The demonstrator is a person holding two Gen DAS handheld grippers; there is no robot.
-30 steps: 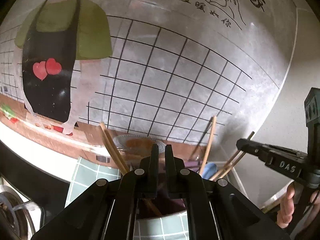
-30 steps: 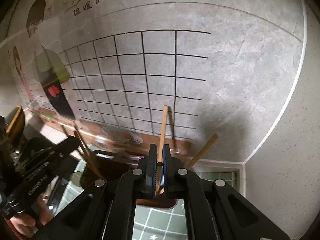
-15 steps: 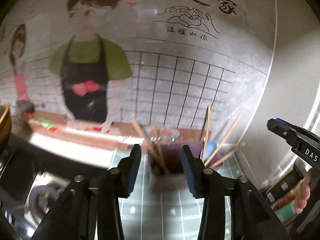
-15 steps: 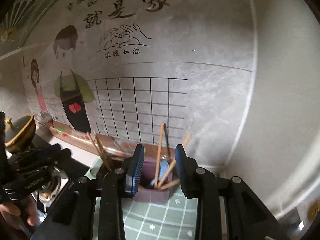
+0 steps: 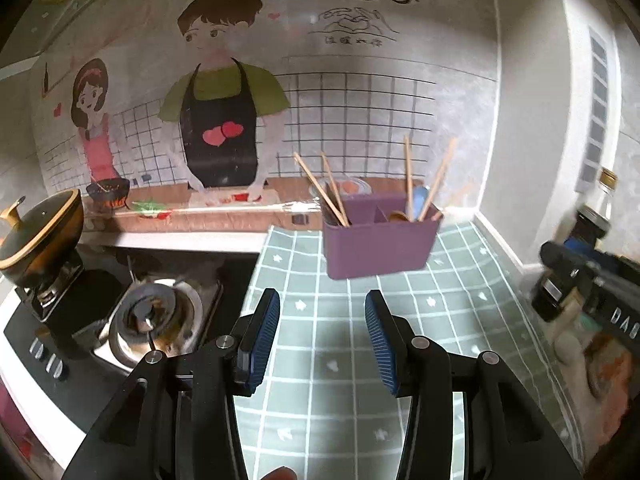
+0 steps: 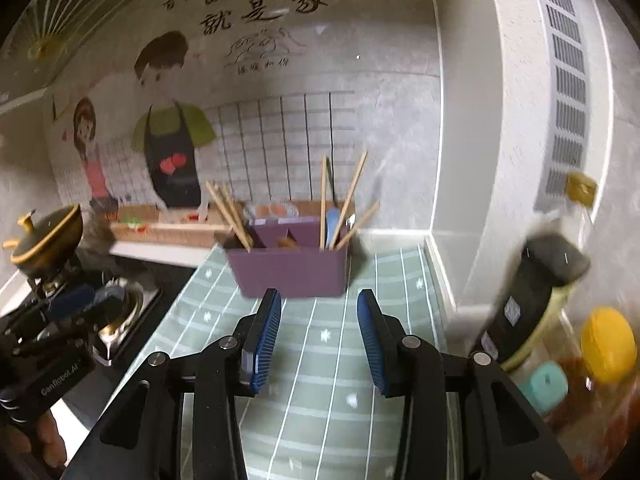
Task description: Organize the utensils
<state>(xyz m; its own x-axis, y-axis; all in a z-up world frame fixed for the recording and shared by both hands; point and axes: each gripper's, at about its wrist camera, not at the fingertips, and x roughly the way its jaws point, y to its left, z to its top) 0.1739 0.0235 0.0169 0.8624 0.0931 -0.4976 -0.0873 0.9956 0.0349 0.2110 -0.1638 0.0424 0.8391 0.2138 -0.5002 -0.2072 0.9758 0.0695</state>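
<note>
A purple utensil caddy stands on the green tiled counter by the wall; it also shows in the right wrist view. Wooden chopsticks lean in its left compartment, more chopsticks and a blue spoon in its right one. In the right wrist view the left chopsticks and right chopsticks stand the same way. My left gripper is open and empty, well in front of the caddy. My right gripper is open and empty, just in front of it.
A gas stove with a dark pot lies left of the counter. Bottles and jars stand at the right, one with a yellow lid. The wall with a cartoon sticker is behind the caddy.
Both grippers opened, let go of chopsticks in the caddy, and pulled back and away from it. The whole caddy and counter have come into view.
</note>
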